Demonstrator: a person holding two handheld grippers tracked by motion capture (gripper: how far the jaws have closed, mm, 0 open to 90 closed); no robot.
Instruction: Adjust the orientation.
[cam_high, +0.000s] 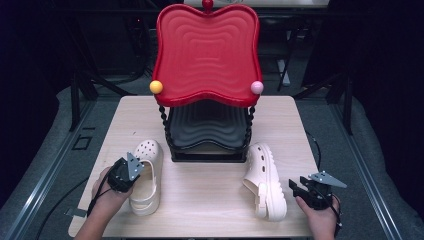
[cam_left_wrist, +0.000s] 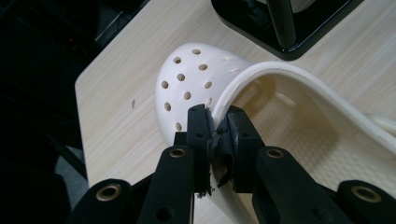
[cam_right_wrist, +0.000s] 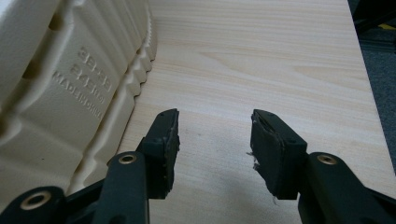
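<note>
Two cream clogs lie on the wooden table (cam_high: 210, 197). The left clog (cam_high: 146, 180) stands upright with its holed toe (cam_left_wrist: 187, 84) pointing away from me. My left gripper (cam_high: 139, 169) is shut on this clog's heel strap (cam_left_wrist: 261, 77), near where the strap meets the side of the toe cap; the jaws pinch it between their pads (cam_left_wrist: 217, 126). The right clog (cam_high: 266, 182) lies on its side, its ribbed sole (cam_right_wrist: 70, 79) facing my right gripper (cam_right_wrist: 215, 135). That gripper (cam_high: 295, 186) is open just to the right of the sole, low over bare wood, holding nothing.
A two-tier rack (cam_high: 170, 135) stands at the table's back middle, with a red wavy tray (cam_high: 206, 50) on top and a black tray (cam_high: 207, 127) below. Yellow (cam_high: 156, 86) and pink (cam_high: 257, 87) balls cap its front corners. Bare wood lies between the clogs.
</note>
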